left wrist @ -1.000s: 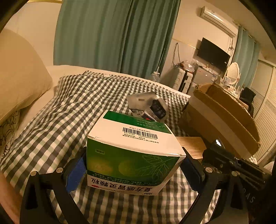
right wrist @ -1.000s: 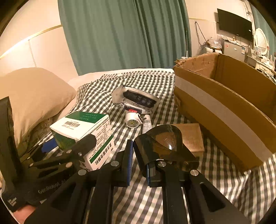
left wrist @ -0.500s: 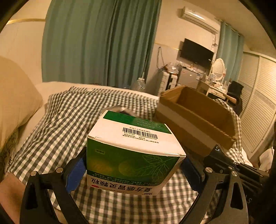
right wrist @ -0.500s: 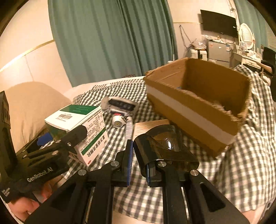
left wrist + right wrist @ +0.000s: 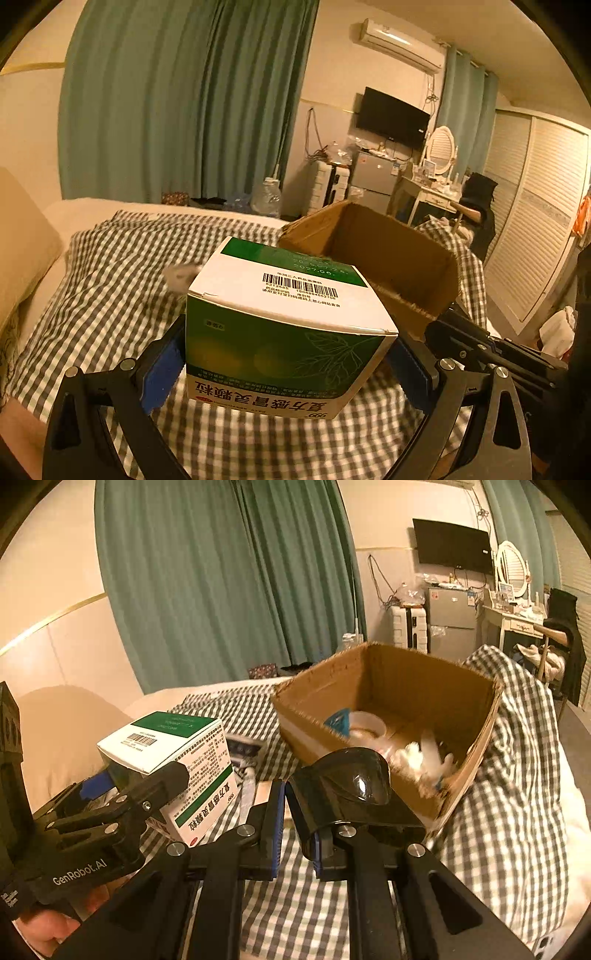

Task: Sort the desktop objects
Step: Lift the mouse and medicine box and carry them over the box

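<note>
Green-and-white cardboard fills the left view: a medicine box sits clamped between the left gripper fingers, their blue pads pressing flat on its two short sides, the barcode face turned up and the printed front upside down (Chinese lettering, inverted) toward the camera. It hangs clear of the checked bedspread below the fingers. Ahead of the fingertips and slightly to their right stands an open cardboard box on the bed.

From the right wrist, the right gripper fingers stand nearly together, pinching a glossy black object whose domed body rises above and to the right of the fingertips. Beyond it, just ahead of the fingers, the cardboard box shows its inside: a white roll of tape, a blue piece and some blurred pale items lie on its floor. To the left of the right fingers the left gripper carries the medicine box, with a hand under it at the lower edge. Small items lie on the bedspread between the two grippers, too blurred to identify.
</note>
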